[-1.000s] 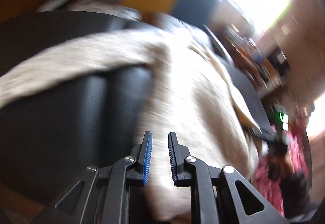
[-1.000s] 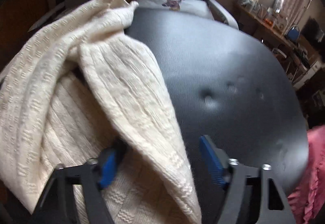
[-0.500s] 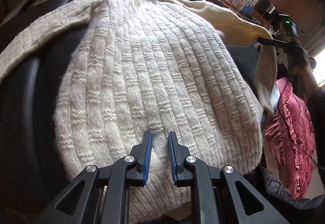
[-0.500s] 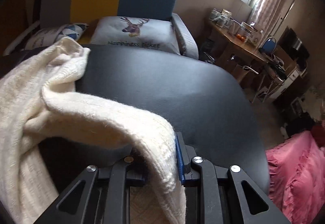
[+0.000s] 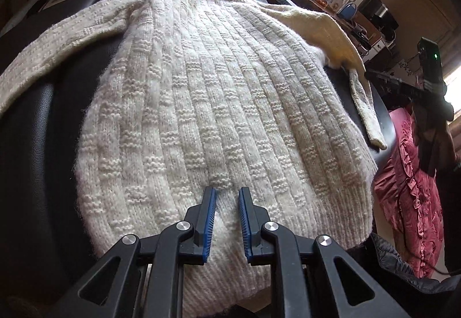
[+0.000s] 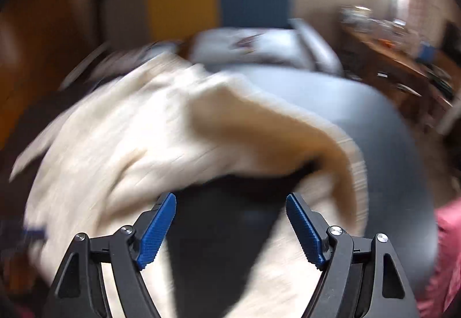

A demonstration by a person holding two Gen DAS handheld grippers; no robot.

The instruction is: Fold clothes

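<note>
Right tongs (image 6: 230,228) just sprung apart, empty, angled down above blurred sweater (image 6: 121,145); left tongs (image 5: 226,220) narrowly apart, seemingly ungripped.

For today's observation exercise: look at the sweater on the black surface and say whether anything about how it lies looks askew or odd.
Yes. The cream sweater lies mostly flat on the black surface, but its right sleeve is kinked and trails toward the surface's edge, while the left sleeve is flung out sideways. The sleeves are not yet folded in.

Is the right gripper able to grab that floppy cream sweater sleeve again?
Probably yes. The right gripper is open, nothing between its jaws, and the cream knitted sweater's sleeve lies just ahead, uncovered.
</note>
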